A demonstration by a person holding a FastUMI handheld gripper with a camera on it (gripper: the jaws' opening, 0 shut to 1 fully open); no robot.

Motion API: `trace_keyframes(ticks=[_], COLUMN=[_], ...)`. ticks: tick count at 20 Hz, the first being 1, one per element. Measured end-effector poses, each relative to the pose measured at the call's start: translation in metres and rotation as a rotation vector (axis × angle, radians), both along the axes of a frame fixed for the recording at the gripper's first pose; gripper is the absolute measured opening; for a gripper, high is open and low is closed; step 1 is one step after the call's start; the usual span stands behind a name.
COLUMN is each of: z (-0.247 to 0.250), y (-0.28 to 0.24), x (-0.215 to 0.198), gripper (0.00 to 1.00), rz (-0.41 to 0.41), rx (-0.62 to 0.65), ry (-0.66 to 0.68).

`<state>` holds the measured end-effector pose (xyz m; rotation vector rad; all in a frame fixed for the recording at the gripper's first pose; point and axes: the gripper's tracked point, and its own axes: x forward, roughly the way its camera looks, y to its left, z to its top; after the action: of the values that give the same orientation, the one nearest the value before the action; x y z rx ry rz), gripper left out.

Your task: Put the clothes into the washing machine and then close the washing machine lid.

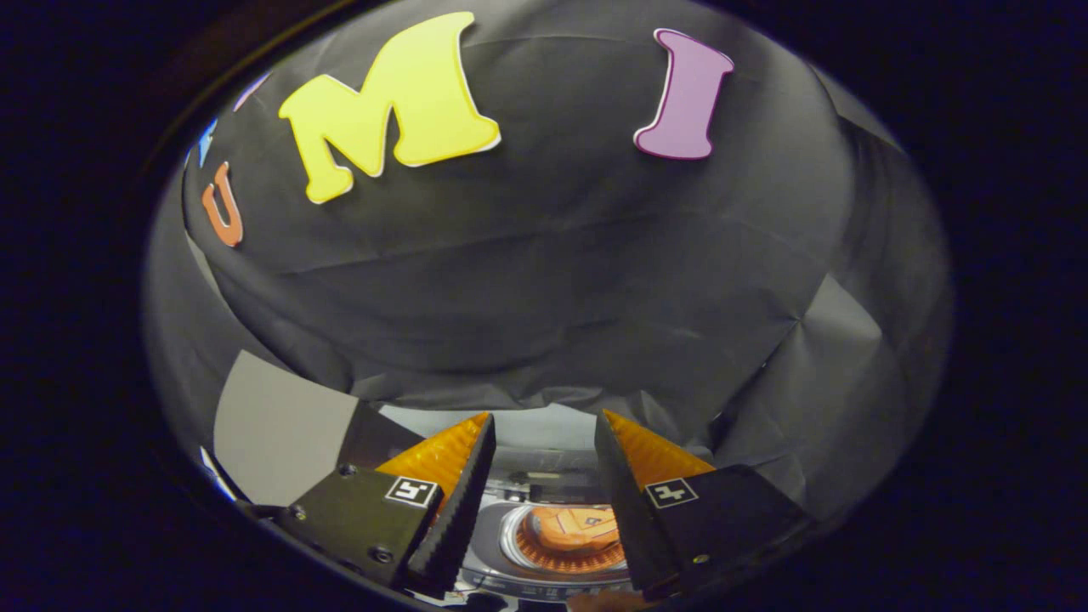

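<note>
Hovering above the washing machine [544,557], the gripper [544,433] is pointing mostly at the booth wall, with the machine lying low between and below its fingers. The round drum opening [568,544] is showing in the gap, and an orange garment [578,527] is sitting inside it, so the loading step is looking done, judging from this view alone. A pale grey panel [276,429] is standing far left against the wall; whether this is the lid cannot be told.

Step in hand, by my reading: closing the lid. Doing it well is likely meaning locating the lid's free edge first, approaching it with the fingers set so one pad or both can push or hook it, then swinging it down along its hinge arc rather than pressing straight. Keeping the garment fully inside the drum rim is mattering, since any cloth draped over the edge could be stopping the lid from seating.

Tool state: fingers are standing spread wide, with a clear gap between them. Nothing is being held; the pads [450,455] are touching no object, and the machine is sitting apart beneath them.
</note>
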<state>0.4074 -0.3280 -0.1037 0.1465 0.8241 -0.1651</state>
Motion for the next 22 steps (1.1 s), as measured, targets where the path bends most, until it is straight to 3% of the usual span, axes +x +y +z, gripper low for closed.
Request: trace_keyframes(ticks=[5, 17, 22], z=[-0.04, -0.036, -0.044], y=[-0.006, 0.001, 0.008], x=[-0.006, -0.036, -0.055], gripper=[0.75, 0.74, 0.74], rz=[-0.018, -0.045, -0.08], rx=[0.035, -0.062, -0.067], ry=[0.065, -0.209, -0.225])
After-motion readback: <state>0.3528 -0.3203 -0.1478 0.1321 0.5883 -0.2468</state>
